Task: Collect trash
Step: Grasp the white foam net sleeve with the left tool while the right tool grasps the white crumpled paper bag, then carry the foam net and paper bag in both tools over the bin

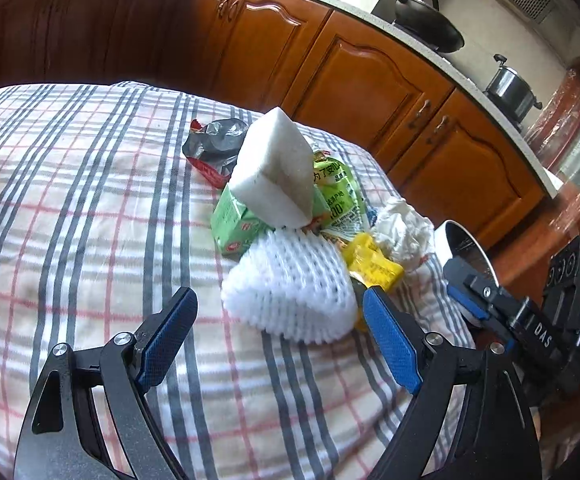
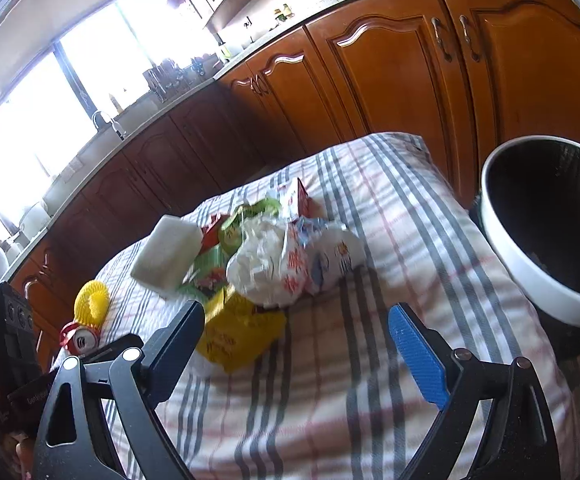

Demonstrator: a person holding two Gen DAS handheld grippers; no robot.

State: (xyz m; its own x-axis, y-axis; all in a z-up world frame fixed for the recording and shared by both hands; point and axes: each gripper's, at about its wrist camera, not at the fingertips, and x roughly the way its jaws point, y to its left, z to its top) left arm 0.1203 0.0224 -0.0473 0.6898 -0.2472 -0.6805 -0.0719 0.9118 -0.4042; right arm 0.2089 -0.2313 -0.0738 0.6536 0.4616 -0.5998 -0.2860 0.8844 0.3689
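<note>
L gripper [image 1: 277,312] hung over plaid cloth [image 1: 69,208], fingers spread wide, nothing between them; R-side pad [image 1: 390,340] sat just beside white foam net [image 1: 290,284], contact unclear. R gripper [image 2: 298,332] also wide open, empty; its L finger [image 2: 173,344] overlapped yellow wrapper [image 2: 241,332] in view (touching or not, can't tell). Trash pile mid-cloth: white foam block [image 1: 273,172], green carton [image 1: 237,224], crumpled tissue [image 1: 402,232], black-red wrapper [image 1: 213,144]. White bin [image 2: 546,224] stood at cloth's R edge, apart from pile.
</note>
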